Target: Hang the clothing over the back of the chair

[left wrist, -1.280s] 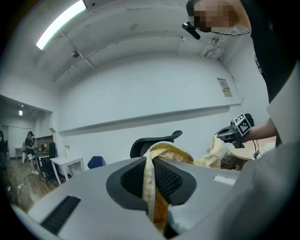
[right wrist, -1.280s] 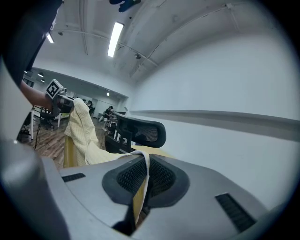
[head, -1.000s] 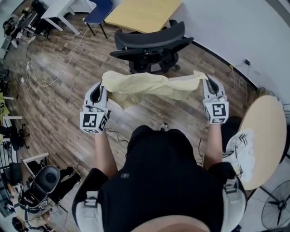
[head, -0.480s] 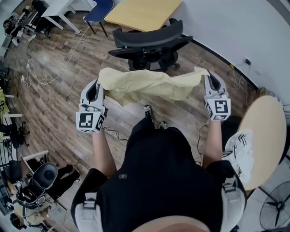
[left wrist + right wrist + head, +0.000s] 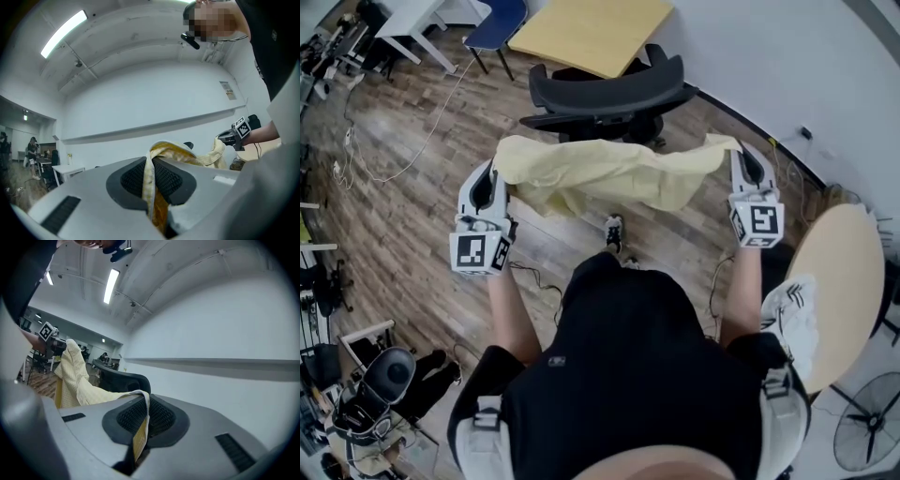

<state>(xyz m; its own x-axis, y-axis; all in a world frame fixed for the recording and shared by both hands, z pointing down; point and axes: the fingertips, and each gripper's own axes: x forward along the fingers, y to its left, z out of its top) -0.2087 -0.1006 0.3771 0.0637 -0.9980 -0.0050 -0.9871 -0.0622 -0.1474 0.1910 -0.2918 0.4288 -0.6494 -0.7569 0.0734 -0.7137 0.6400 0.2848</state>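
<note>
The left tongs are clenched on one end of the pale yellow clothing. Their own view shows a fold of cloth pinched between the ribbed pads. The right tongs are clamped on the other end, with a thin edge of fabric squeezed between the pads. Both point roughly level toward the chair, one toward each side of it. The garment spans the air between them as a band, bunched and drooping in the middle.

In the head view the band hangs on the person's side of the chair, near the black backrest but not over it. As far as I can tell it does not touch the backrest, whose curved top shows just beyond the cloth. A wooden table stands behind the chair.

The step in hand looks like the approach: the clothing is spread and held up facing the chair, and the hanging is not yet done. The next move calls for raising the band above the top edge of the backrest and carrying it across so cloth falls on both sides. It should then be lowered until the backrest takes the weight, and only then should both tongs let go. The sagging middle needs to clear the top edge, or it may catch on the near side.
</note>
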